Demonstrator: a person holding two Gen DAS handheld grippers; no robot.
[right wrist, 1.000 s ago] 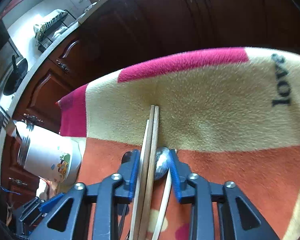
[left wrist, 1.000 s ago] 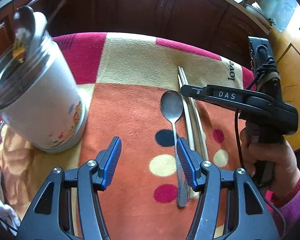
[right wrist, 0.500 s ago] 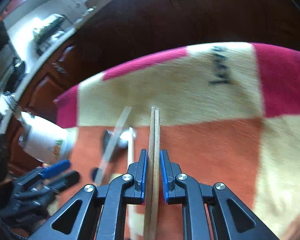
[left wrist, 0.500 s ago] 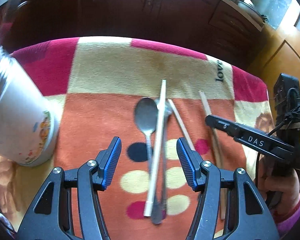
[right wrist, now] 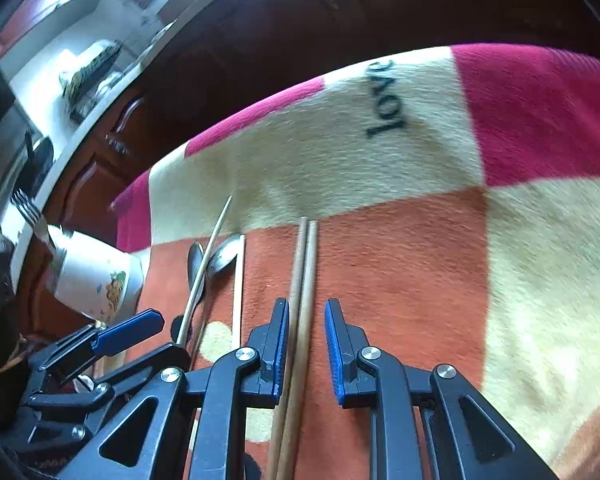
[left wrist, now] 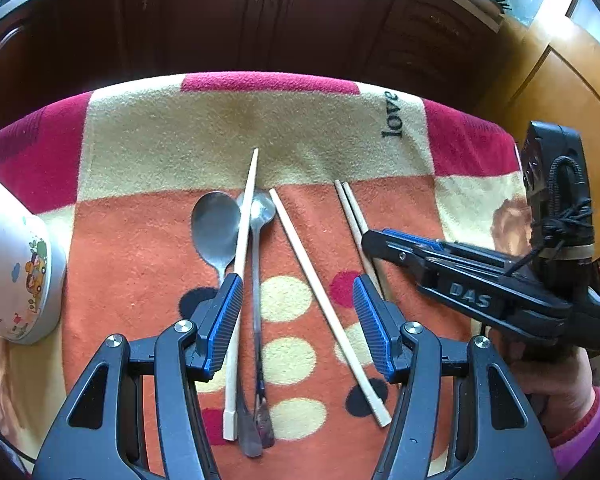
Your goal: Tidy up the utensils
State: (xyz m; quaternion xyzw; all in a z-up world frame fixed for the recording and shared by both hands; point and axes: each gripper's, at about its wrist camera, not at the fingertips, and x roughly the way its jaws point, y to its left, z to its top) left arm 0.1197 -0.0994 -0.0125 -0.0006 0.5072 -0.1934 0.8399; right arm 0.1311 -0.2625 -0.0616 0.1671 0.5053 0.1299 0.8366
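Barely started tbh. Right gripper (right wrist: pixel 306 350) opening, releasing the brown wooden chopstick pair (right wrist: pixel 303 280); left gripper (left wrist: pixel 296 320) wide open, empty. Two steel spoons (left wrist: pixel 216 228), pale chopsticks (left wrist: pixel 324 304) still loose on fleece blanket (left wrist: pixel 236 132), outside white cartoon-print jar (left wrist: pixel 16 276).

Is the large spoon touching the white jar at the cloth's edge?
Apart. The left wrist view shows a broad stretch of bare orange cloth between the large spoon and the white jar.
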